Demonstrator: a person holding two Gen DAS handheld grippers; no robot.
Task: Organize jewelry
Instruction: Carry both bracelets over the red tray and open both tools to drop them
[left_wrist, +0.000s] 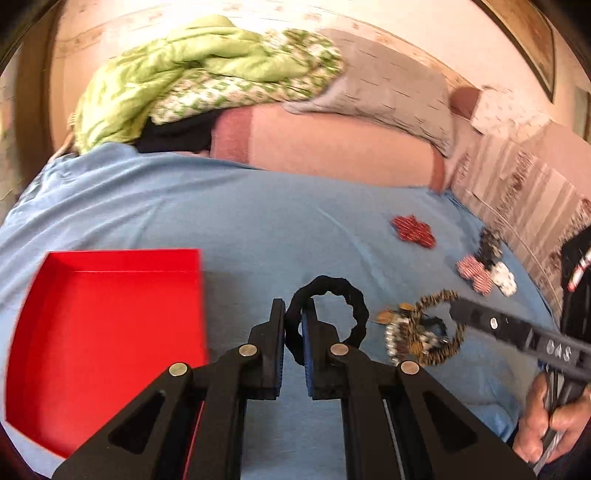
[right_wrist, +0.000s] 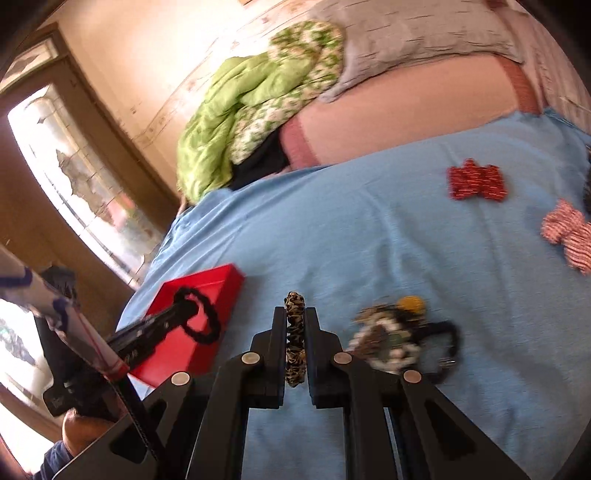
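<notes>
Black scrunchie (left_wrist: 328, 314) pinched in left claw (left_wrist: 293, 347), beside red tray (left_wrist: 110, 332).

On the bed sheet (left_wrist: 229, 206), the open box (left_wrist: 107, 332) lies left, the tangled jewelry pile (left_wrist: 410, 336) right, with three bows (left_wrist: 413, 229) farther back.

Green quilt (left_wrist: 177, 74) lying bunched on the bed (left_wrist: 221, 206) by the wall; grey pillow (left_wrist: 391, 88) resting beside it; framed picture (left_wrist: 524, 40) hanging above; doorway (right_wrist: 74, 177) standing bright.
</notes>
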